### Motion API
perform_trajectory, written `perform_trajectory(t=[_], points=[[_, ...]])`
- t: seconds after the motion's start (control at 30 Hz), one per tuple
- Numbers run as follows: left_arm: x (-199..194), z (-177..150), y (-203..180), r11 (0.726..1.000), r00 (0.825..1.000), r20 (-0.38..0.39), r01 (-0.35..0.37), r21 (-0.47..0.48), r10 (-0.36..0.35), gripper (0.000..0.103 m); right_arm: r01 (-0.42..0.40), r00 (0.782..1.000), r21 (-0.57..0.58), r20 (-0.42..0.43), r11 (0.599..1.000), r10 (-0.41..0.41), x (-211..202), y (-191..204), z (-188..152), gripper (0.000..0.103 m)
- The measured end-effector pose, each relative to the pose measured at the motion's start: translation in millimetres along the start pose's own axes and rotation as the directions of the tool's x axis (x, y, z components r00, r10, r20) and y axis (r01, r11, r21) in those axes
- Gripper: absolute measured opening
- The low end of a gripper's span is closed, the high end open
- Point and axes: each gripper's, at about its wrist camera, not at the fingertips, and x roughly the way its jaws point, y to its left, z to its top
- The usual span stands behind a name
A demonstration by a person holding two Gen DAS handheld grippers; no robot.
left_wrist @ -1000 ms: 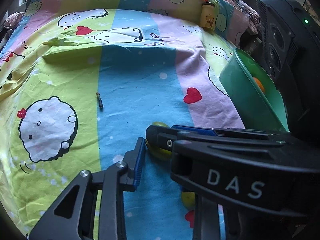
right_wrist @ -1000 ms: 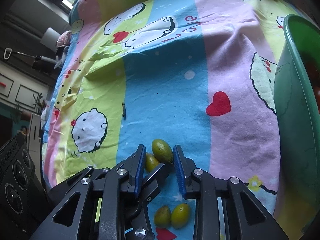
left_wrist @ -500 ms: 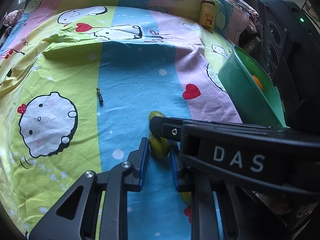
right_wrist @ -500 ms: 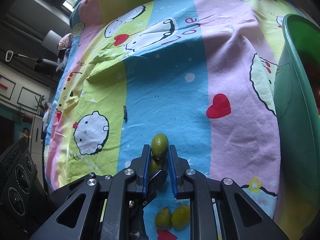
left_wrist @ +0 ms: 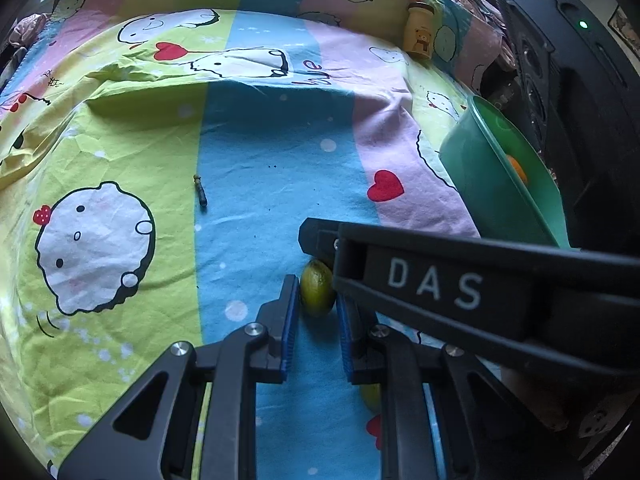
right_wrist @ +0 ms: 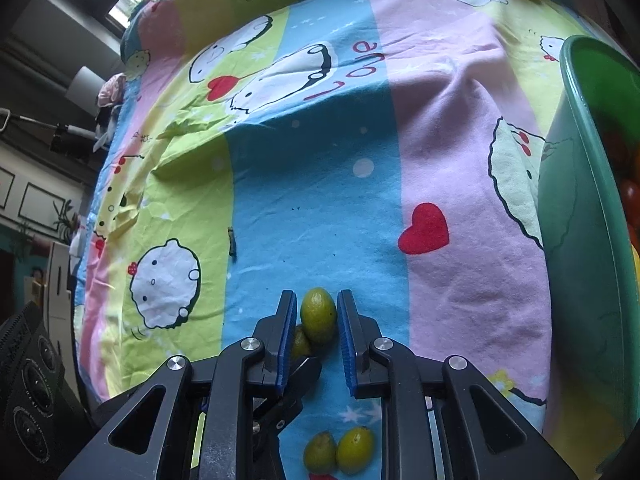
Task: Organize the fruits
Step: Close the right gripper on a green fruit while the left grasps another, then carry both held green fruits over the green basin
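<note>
Both tongs are squeezed shut, each on its own little green fruit. Our left tongs [left_wrist: 316, 312] pinch a green fruit [left_wrist: 317, 294] between their blue pads [left_wrist: 289, 334], and it sits on the blue stripe of the bed sheet [left_wrist: 260, 152]. Our right tongs [right_wrist: 317, 330] pinch another green fruit [right_wrist: 318, 316] just the same way. We see that the two tongs are very close together, because the black arm of the right tongs, with white letters on it, crosses right over the left view. In the right view, a tip of the left tongs pokes in under the left pad, and a second fruit [right_wrist: 301, 344] peeks out there; we think it is the one the left tongs hold, but it is mostly hidden. Two more green fruits [right_wrist: 338, 451] lie side by side, touching, on the sheet below our right tongs. A green bowl [left_wrist: 486, 188] stands on the right edge of the bed, and something orange [left_wrist: 518, 168] lies inside it. A small dark stick [left_wrist: 201, 196] lies alone on the sheet, well apart from the fruit. A little yellow jar [left_wrist: 419, 30] with a bear on it stands far away at the top of the bed
</note>
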Motion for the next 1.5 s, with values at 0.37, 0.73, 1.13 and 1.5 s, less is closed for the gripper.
perform_trajectory(t=[0.37, 0.73, 1.13, 1.5], points=[[-5, 1, -5, 1.0, 0.999, 0.03, -0.022, 0.015, 0.022, 0.018, 0.004, 0.998, 0.005, 0.056, 1.0, -0.005, -13, -4, -2, 0.021], [-71, 19, -47, 0.994, 0.973, 0.219, 0.057, 0.097, -0.077, 0.018, -0.077, 0.948, 0.058, 0.314, 0.995, 0.055, -120, -39, -10, 0.021], [-57, 46, -133, 0.97, 0.956, 0.231, 0.134, 0.204, -0.18, 0.018, -0.079, 0.904, 0.23, 0.427, 0.97, -0.027, -176, -122, -26, 0.021], [-32, 50, -171, 0.962, 0.963, 0.186, 0.152, 0.225, -0.196, 0.018, -0.092, 0.909, 0.3, 0.415, 0.949, -0.043, -178, -156, -32, 0.021]])
